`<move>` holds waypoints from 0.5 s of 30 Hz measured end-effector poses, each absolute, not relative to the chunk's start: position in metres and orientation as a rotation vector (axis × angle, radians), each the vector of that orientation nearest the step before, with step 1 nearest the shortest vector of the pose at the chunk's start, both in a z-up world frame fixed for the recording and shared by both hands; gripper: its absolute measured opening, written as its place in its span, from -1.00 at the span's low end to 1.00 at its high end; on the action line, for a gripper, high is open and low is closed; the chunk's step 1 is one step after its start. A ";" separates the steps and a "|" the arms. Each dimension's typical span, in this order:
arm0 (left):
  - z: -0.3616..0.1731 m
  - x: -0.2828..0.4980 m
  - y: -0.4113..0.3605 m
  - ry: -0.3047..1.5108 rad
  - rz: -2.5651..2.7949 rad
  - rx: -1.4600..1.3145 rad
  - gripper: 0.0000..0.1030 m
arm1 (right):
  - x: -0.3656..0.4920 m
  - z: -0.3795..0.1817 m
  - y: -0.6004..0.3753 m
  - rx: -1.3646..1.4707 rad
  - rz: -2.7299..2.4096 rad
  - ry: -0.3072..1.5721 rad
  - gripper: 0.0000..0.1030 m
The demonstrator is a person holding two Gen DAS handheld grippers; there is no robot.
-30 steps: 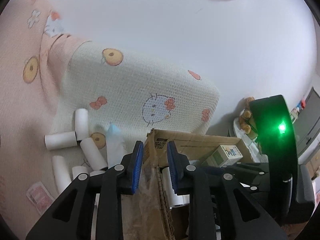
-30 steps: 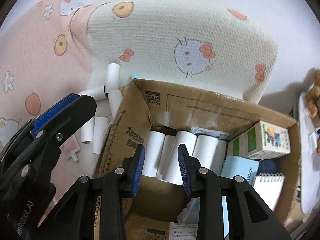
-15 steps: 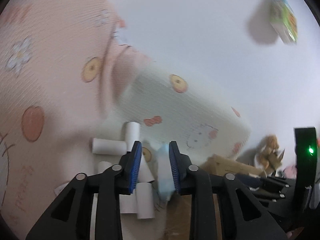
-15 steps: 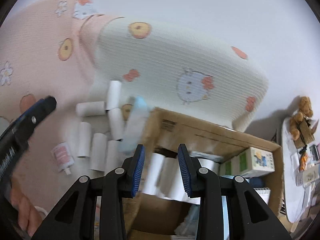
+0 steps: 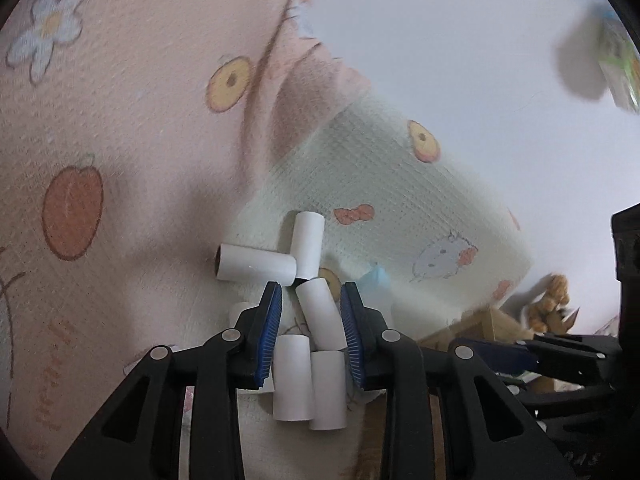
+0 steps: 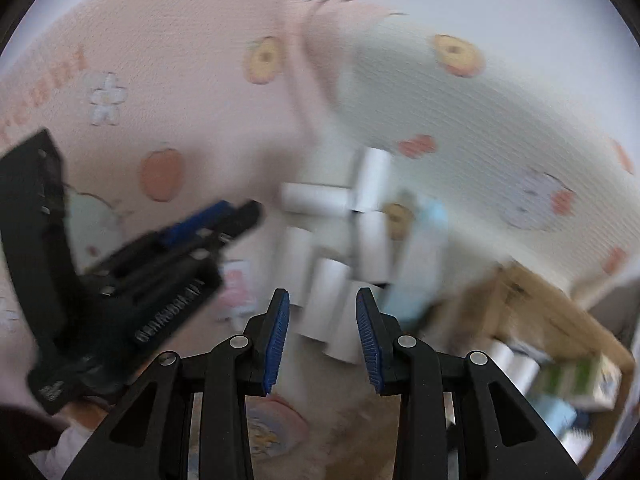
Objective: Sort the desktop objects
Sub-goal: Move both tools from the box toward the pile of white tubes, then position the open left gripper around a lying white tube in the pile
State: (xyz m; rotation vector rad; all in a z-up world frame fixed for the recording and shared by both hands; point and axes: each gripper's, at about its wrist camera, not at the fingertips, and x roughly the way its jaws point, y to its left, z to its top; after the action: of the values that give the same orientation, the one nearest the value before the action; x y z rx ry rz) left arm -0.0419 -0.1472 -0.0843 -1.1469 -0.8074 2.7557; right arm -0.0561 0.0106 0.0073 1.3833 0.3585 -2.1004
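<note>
The left gripper [image 5: 311, 316] hangs over a cluster of white paper rolls [image 5: 316, 312] lying on a cream waffle-weave blanket printed with cartoon cats, bows and fruit [image 5: 384, 200]. Its jaws are opening and stand partly apart; one roll lies in line between the blue pads, but the pads do not press on it, and whether the jaws are down level with it cannot be told. Two more rolls [image 5: 308, 384] lie side by side nearer the camera, and two others [image 5: 256, 268] form a T further off. A pale blue packet [image 5: 376, 280] lies just beside the rolls, to their right.

The right gripper [image 6: 322, 328] hovers above the same rolls in a blurred view; its jaws are at their narrowest setting with a gap left between the pads and hold nothing.

A brown cardboard box [image 6: 532, 304] stands to the right of the rolls, holding further white rolls and small cartons. A pink printed cloth [image 5: 120, 120] covers the surface to the left.
</note>
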 end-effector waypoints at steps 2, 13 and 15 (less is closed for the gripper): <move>-0.086 -0.047 -0.157 -0.827 2.775 -1.182 -0.22 | -0.067 0.007 -0.001 1.401 -2.057 0.401 -0.41; -0.140 -0.102 -0.184 -0.917 2.684 -1.369 0.03 | -0.152 -0.037 -0.026 1.503 -1.975 0.352 -0.41; -0.153 -0.106 -0.191 -1.041 2.663 -1.375 0.03 | -0.174 -0.056 -0.018 1.604 -1.957 0.146 -0.41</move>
State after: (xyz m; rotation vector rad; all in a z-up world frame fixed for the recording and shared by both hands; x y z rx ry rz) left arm -0.1065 -0.1913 -0.1533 -1.3750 -1.0408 2.6628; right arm -0.1737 -0.0182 -0.0559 1.6044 0.1458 -1.9572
